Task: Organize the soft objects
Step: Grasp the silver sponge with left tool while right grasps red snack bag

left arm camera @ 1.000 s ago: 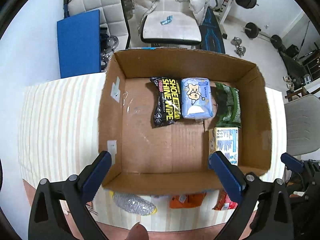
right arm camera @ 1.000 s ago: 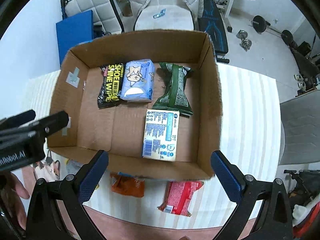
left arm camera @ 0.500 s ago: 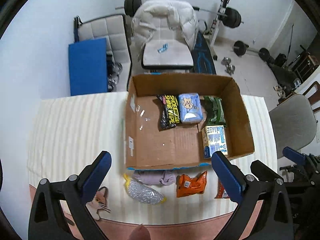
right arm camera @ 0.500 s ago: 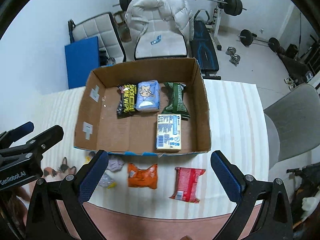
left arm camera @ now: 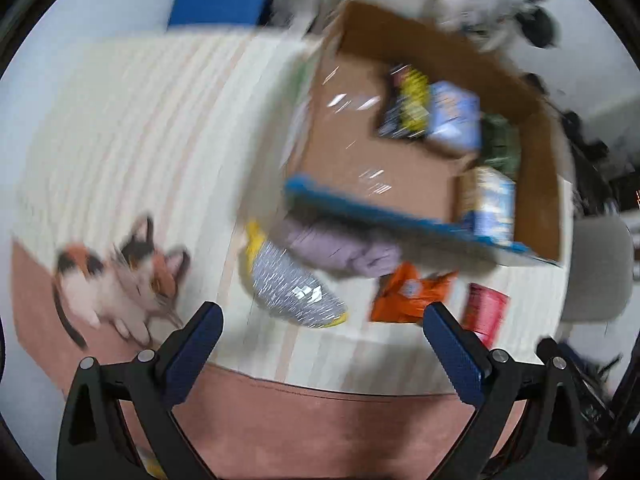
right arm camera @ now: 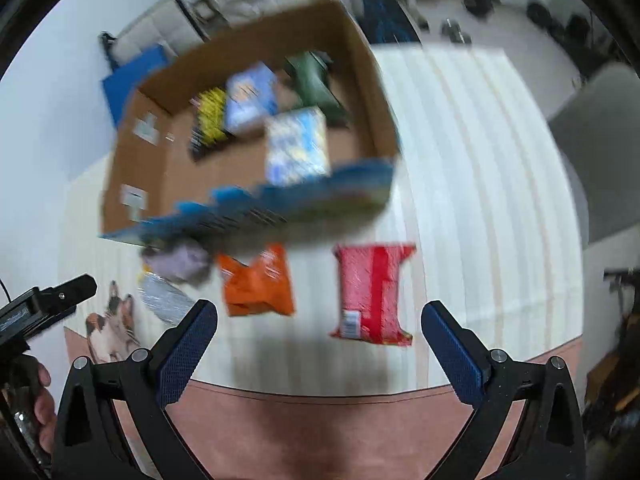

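- Both views were motion-blurred.
- Left claw (left arm camera: 320, 340) was spread wide and empty, above the worktop's (left arm camera: 120, 128) near edge.
- Right claw (right arm camera: 320, 340) was likewise wide apart, holding nothing.
- Cardboard box (right arm camera: 360, 80) sat mid-worktop with four packs inside at its far-right part; its left floor was bare.
- Silver pack (left arm camera: 292, 288), purple cloth (left arm camera: 340, 248), orange pack (right arm camera: 256, 284) and red pack (right arm camera: 372, 292) lay between the box's near wall and the worktop edge.
- Cat plush (left arm camera: 116, 280) lay at the near-left edge.
- Striped worktop right of the box was free.
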A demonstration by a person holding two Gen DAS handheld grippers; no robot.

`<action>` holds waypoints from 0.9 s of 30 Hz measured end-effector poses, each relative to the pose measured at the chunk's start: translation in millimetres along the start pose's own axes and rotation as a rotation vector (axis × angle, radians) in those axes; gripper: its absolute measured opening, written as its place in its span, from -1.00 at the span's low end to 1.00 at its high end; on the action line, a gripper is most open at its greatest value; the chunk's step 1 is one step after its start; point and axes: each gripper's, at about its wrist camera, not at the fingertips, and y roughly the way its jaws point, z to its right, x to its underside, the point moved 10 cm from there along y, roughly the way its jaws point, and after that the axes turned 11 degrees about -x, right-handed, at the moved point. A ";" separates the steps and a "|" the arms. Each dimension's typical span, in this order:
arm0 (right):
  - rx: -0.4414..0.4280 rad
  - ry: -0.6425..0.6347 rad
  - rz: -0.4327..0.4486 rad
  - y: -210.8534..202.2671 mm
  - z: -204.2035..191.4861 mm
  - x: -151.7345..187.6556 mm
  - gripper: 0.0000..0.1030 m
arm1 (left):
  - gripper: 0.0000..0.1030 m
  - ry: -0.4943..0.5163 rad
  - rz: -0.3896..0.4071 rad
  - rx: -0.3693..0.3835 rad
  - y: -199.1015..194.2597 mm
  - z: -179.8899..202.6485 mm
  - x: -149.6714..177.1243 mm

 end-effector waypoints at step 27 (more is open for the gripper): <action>0.096 0.107 -0.229 115.5 71.6 31.5 0.75 | 0.93 -0.034 -0.164 -0.194 112.1 -45.5 58.4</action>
